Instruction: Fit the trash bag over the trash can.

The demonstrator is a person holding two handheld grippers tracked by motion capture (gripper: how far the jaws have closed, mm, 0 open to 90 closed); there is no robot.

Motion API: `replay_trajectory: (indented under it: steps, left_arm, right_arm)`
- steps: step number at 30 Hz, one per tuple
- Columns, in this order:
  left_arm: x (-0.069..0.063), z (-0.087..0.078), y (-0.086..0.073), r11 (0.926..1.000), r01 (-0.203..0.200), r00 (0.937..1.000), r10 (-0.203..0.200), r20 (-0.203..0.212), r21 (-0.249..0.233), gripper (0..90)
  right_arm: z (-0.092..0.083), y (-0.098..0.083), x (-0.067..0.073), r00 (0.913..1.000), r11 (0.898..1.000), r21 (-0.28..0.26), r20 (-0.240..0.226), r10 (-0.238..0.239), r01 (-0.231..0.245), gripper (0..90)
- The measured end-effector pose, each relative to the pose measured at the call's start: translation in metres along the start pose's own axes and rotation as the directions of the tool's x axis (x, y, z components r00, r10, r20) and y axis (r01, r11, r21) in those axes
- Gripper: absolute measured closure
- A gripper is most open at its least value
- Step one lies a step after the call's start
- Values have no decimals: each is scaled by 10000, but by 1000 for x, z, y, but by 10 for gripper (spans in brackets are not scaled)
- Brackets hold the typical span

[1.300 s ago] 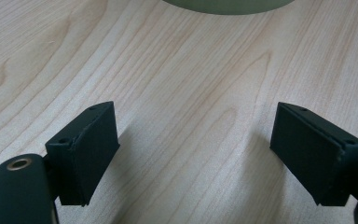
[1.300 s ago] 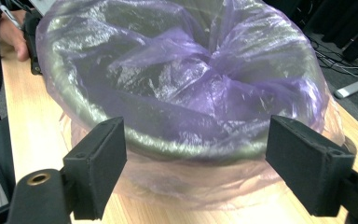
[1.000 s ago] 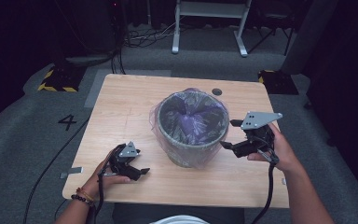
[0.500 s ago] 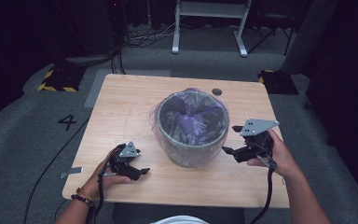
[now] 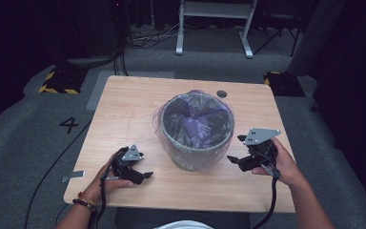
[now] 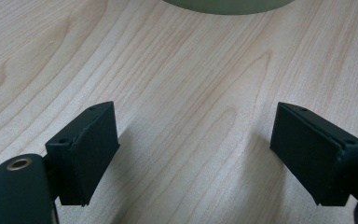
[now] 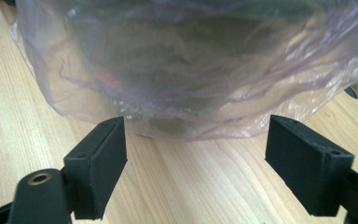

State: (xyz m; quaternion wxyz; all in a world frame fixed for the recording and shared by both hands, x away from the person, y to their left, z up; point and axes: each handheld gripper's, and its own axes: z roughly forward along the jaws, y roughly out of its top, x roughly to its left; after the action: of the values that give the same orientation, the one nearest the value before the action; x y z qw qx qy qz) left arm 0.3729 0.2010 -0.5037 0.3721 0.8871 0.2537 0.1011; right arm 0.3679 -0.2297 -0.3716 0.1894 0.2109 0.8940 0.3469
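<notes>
While both released, left claw (image 5: 140, 172) and right claw (image 5: 236, 160) beside the lined bin (image 5: 194, 129).

High view looks down on wooden table (image 5: 124, 109) from the person's side; both gripper views sit low and close, sharing lined bin (image 5: 195, 129) at frame top

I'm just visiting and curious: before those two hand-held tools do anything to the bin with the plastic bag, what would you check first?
1. Right tool open: ok, nothing between the jaws.
2. Left tool open: ok, bare table between the jaws.
3. Bin upright: ok.
4. Bag draped over the rim, hanging down the outside: ok.
5. Right tool faces the bag's lower edge: ok, not touching.
6. Bag contents: cannot tell.
</notes>
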Motion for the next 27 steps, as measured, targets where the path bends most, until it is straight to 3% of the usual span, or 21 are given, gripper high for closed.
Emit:
replay_trajectory:
  steps: [14, 27]
  left_arm:
    - [0, 0, 0, 10000, 1, 10000, -1, -10, -1, 148]
    - [0, 0, 0, 10000, -2, 10000, 2, -2, 0, 148]
  right_arm:
    - [11, -24, 0, 9994, 9992, 235, -93, 331, -328, 205]
    - [18, -56, -7, 9952, 9947, 300, 30, 981, -982, 205]
